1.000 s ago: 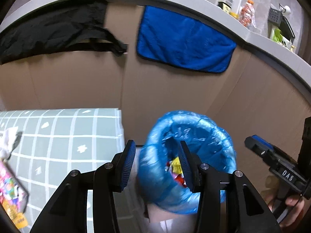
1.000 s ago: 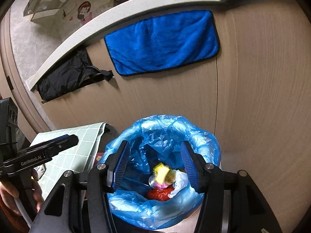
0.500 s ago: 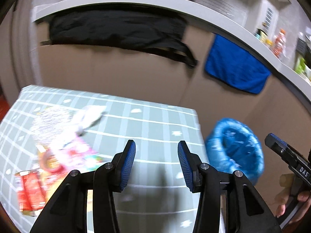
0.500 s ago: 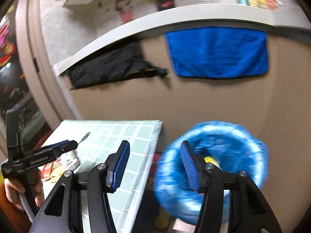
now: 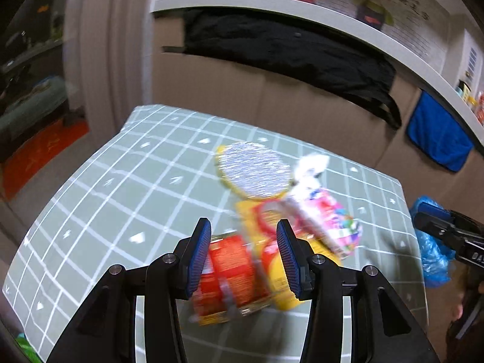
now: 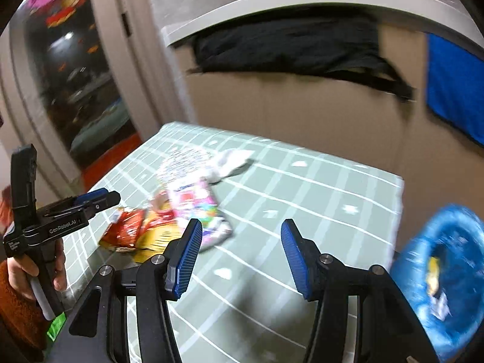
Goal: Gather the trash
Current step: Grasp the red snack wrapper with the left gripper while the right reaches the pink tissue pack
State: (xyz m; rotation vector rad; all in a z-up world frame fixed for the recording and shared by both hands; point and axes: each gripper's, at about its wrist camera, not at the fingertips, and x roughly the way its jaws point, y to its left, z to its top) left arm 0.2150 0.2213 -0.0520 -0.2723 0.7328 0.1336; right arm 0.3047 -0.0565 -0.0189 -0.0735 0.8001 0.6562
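Left wrist view: you have swung your left gripper [image 5: 243, 252] off the bin and over the table [image 5: 106, 187]. Its jaws stand apart and empty, with the red wrapper [image 5: 231, 267] straight beyond them and the pink packet [image 5: 329, 224] ahead to the right.

Right wrist view: your right gripper [image 6: 239, 255] has followed, jaws apart, nothing held. The blue-lined bin [image 6: 444, 275] now sits to its right, the wrapper pile ahead-left. Both hands look ready for another pickup.

Your left wrist view: looks steeply down over table [image 5: 99, 199], close on wrappers [image 5: 272, 211]. Your right wrist view: same table [image 6: 317, 187], from farther right. Shared: wrappers [image 6: 181, 208], bin [image 6: 447, 272], wall.
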